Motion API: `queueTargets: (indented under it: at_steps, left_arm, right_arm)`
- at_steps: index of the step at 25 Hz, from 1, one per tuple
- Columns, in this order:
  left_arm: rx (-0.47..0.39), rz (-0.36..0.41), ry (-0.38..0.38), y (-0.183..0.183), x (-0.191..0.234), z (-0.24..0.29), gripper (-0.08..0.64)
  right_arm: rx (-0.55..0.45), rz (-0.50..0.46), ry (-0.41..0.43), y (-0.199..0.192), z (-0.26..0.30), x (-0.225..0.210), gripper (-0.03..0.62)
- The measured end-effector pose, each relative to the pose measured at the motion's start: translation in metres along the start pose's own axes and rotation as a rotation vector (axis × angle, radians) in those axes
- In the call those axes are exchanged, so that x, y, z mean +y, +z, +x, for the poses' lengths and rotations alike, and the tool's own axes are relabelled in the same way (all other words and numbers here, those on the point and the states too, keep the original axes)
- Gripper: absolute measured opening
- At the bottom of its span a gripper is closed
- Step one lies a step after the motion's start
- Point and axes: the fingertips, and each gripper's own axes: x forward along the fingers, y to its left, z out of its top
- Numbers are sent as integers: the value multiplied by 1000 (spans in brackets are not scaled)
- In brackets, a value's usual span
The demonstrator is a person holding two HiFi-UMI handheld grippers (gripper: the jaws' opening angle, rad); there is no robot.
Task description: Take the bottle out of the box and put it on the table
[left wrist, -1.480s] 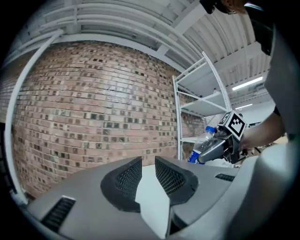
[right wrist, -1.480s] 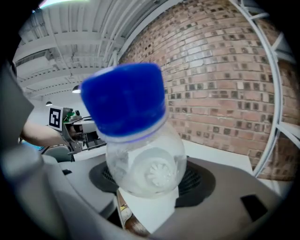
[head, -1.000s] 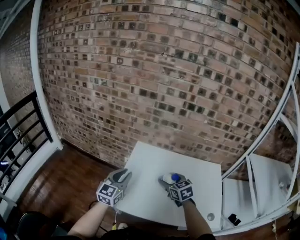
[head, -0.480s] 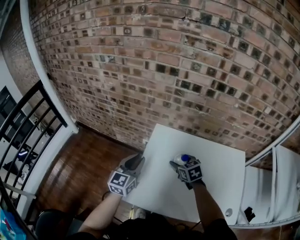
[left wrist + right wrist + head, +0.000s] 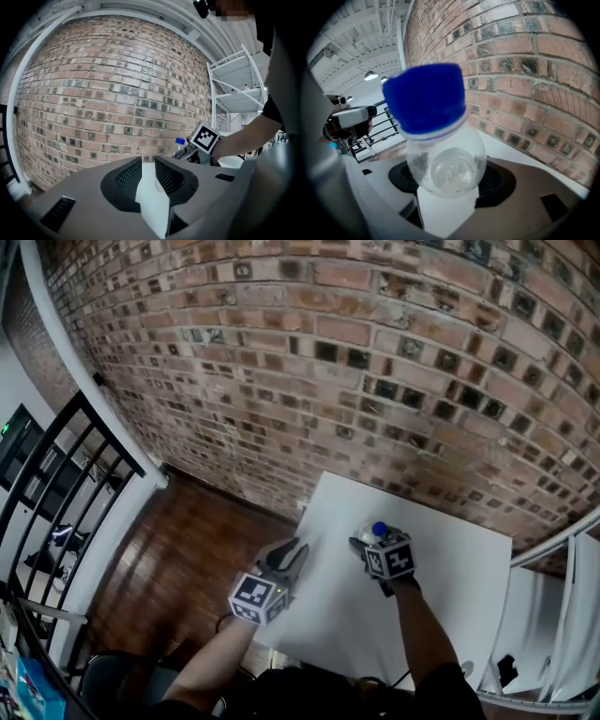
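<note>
A red-brown brick wall [image 5: 375, 362] stands behind the white table [image 5: 450, 568], with dark wooden floor [image 5: 178, 568] to the table's left and a black railing [image 5: 56, 484] beyond that floor. White shelving [image 5: 234, 89] rises off the table's right side. The only print that can be made out is the black-and-white square markers on the cube of each gripper. The clear bottle itself shows a plain blue cap, and any label on it is too small or hidden to read. The right gripper [image 5: 367, 542] is over the middle of the table, nearer its far edge. It is pitched steeply down from a forearm [image 5: 422, 634] stretched across the table's near edge. Its jaws stand wide and are clamped on the bottle [image 5: 377, 532], whose rounded shoulder sits between the pads with the cap tilted back toward the gripper's body. The left gripper [image 5: 296, 549] hangs at the table's left edge, pointing almost level toward the wall, its forearm [image 5: 211, 662] coming up from below the table's near-left corner. Its jaws are parted by a narrow gap with nothing in it, only the white tabletop showing through.
</note>
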Motion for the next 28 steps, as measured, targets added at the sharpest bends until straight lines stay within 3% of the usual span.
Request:
queueTargets:
  at_steps: [7,17,26,27,28]
  left_arm:
    - [53,-21,15,-14,10,12,83]
    - [62,-24,23,-21,18,10,83]
    - [4,-16,34,-13,21,-8,83]
    - [-9,-11,34,-9,20,-11,77]
    - [-20,-7,35,-5,19,-15,14]
  right_arm:
    - [-17,-33,13,19,19,2,324]
    - [-92,-27,-9,20,26,-2,358]
    - [-136,4,-39,18,10,-1,364]
    - [-138,10,-43,17,6,0,364]
    - [-141,17,-46,16,0,1,364]
